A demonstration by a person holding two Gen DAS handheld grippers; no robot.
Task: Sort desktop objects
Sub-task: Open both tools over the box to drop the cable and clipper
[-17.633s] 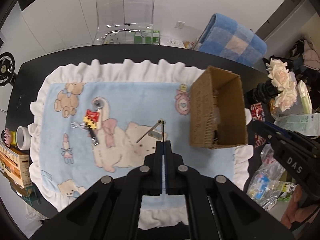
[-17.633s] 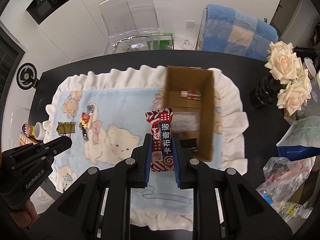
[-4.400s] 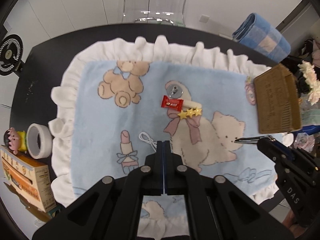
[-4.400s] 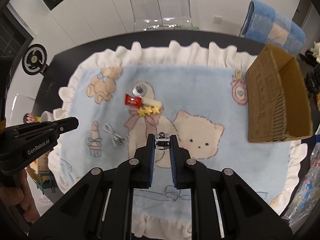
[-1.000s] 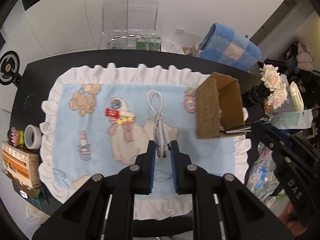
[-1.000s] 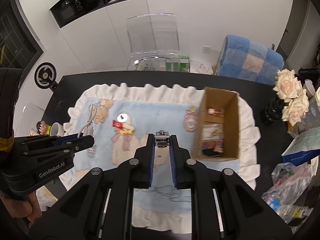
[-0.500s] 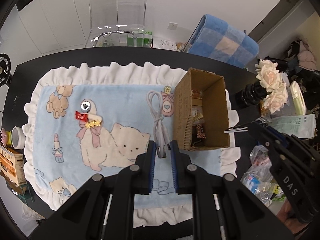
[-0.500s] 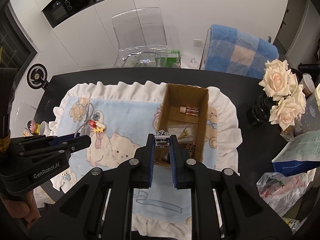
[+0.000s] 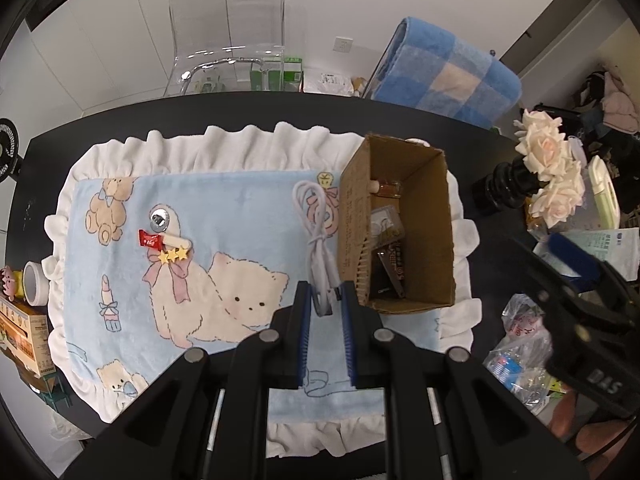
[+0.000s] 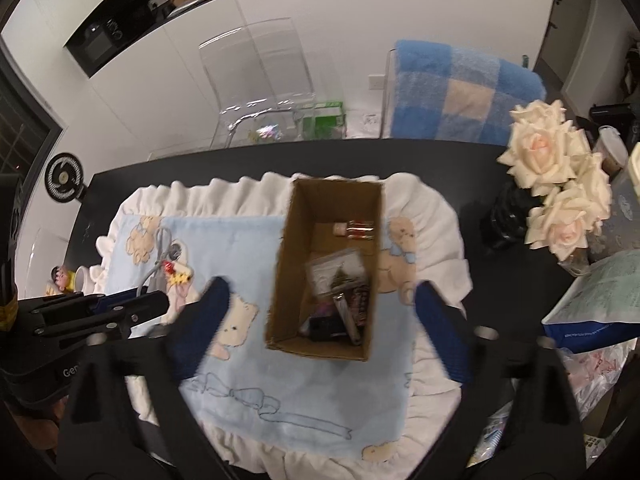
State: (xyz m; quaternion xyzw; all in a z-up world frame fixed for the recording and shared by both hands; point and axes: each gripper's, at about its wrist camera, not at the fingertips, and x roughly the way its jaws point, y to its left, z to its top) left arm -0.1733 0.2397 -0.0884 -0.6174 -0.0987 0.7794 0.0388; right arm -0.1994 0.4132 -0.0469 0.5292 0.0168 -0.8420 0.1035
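Sorting nearly done: right gripper (image 10: 320, 312) springs open, empty, over the filled cardboard box (image 10: 280, 276); left gripper (image 9: 325, 312) pinches a white cable (image 9: 316, 236) beside it; 3 trinkets (image 9: 164, 236) remain farther left.

An open cardboard box (image 10: 325, 272) stands at the blanket's three o'clock end, holding small items. A looped white cable (image 9: 316, 240) hangs pinched beside its nine o'clock wall.

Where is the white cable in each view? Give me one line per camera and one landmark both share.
Left wrist: the white cable loops just left of the cardboard box, its plug end clamped in the left claw, lower centre.
Right wrist: the cable is at far left, rising from the left claw over the blanket.
Shared landmark: the cardboard box.
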